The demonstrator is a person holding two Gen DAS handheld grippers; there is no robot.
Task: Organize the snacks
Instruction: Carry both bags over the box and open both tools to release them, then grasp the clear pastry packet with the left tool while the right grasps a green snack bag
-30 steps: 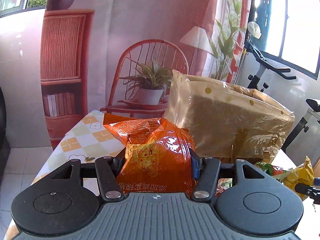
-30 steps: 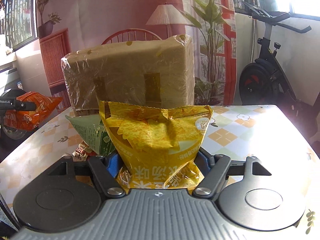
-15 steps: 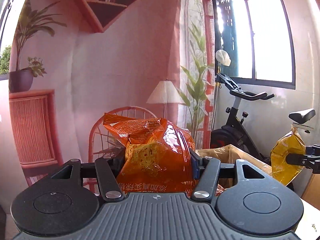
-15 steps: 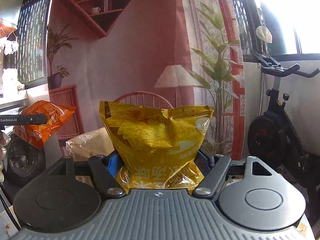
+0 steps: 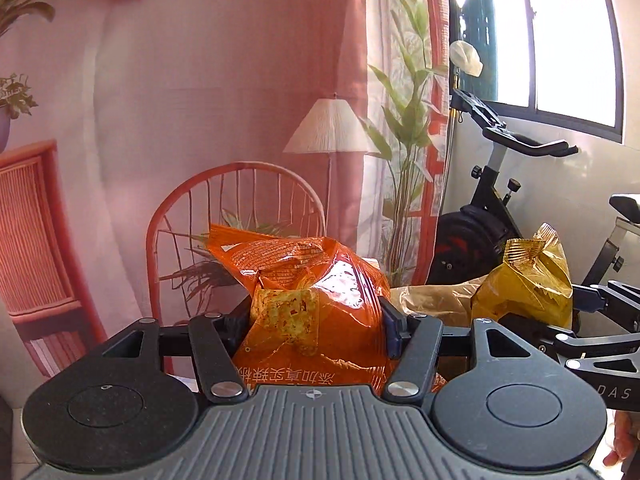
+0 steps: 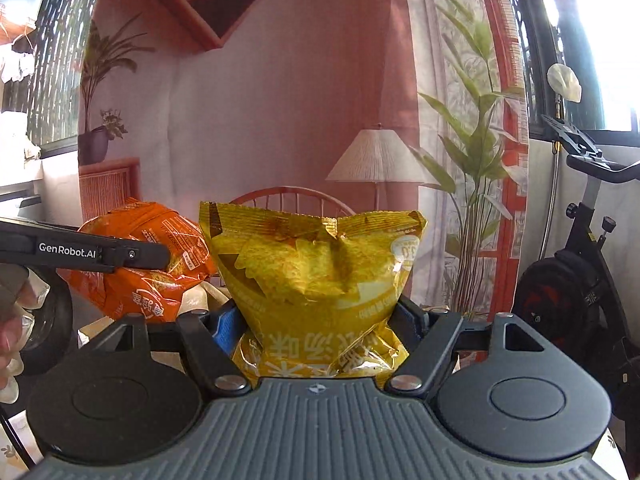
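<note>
Left wrist: brown box (image 5: 436, 300) behind orange bag (image 5: 316, 320), right wrist: yellow bag (image 6: 320, 280)

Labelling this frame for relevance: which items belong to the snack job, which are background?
Job:
crinkly orange snack bag, in left hand-held gripper
crinkly yellow snack bag, in right hand-held gripper
brown plastic-wrapped box

Background:
black exercise bike
red-orange rattan chair

Only a sliver of patterned table (image 6: 10, 438) shows, with the wrapped box (image 5: 436, 300) base hidden.
</note>
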